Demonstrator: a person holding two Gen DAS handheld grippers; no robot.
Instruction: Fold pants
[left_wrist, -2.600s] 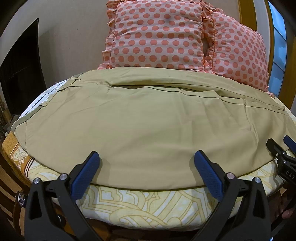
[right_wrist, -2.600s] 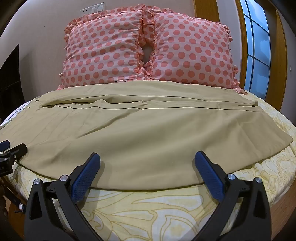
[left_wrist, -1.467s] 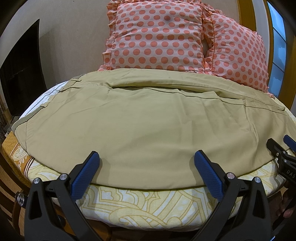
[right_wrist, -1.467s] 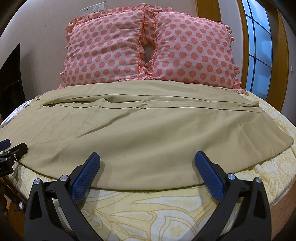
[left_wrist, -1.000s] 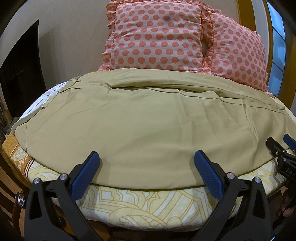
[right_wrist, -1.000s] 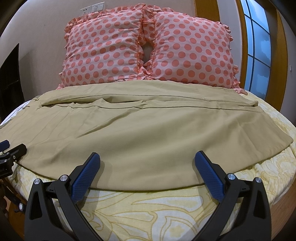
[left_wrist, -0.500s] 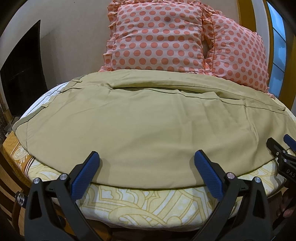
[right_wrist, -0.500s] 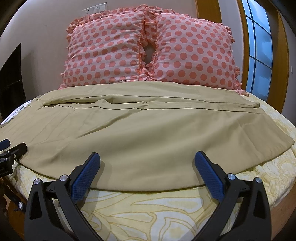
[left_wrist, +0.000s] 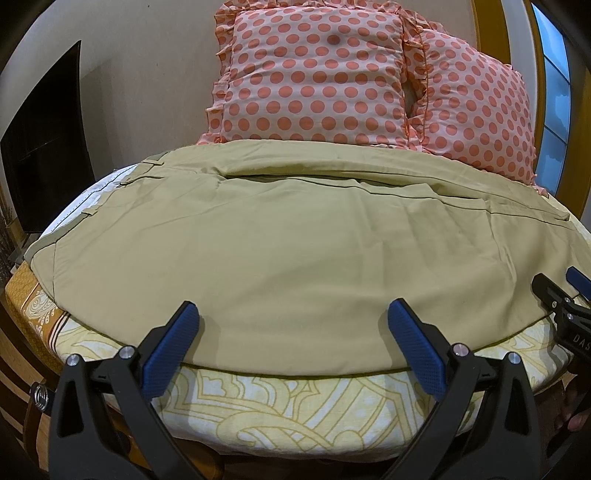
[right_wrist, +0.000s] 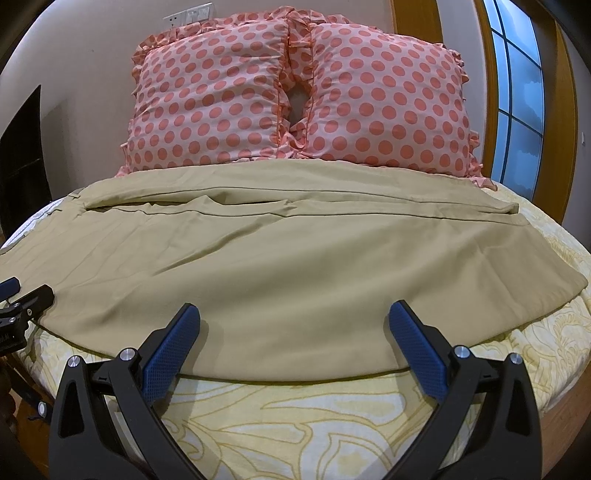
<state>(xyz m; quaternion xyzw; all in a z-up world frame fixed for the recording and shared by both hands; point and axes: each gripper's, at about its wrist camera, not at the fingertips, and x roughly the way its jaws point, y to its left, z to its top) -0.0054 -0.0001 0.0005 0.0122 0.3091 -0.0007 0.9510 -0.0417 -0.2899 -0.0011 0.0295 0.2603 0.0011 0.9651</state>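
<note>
Not much has changed vs the pics from a sec or two back: the pants (left_wrist: 280, 251) lie flat and spread across the bed (left_wrist: 295, 406), same creases, same spot. The waist end is on the left side, the leg ends go off to the right, and the far long edge sits just below the 2 dotted pillows (right_wrist: 295, 96). Only small change: both views seem to have tipped or crept a tiny bit, w/ the pillows looking a touch lower in the left view.

Left tool (left_wrist: 291, 347) is wide apart, holding nothing, and it hovers just in front of the near long edge of the pants, near the waist half. Right tool (right_wrist: 293, 345) is also wide apart and holds nothing, at the same near edge but more to the leg half. Each tool shows at the side of the other's view, so they are side by side, well apart.

So I think no fold is done yet. Prob next: both tools drop, pinch the near edge & lift it over to the far edge. Cloth is thin & floppy, so a pinch could miss or grab the bed sheet too
</note>
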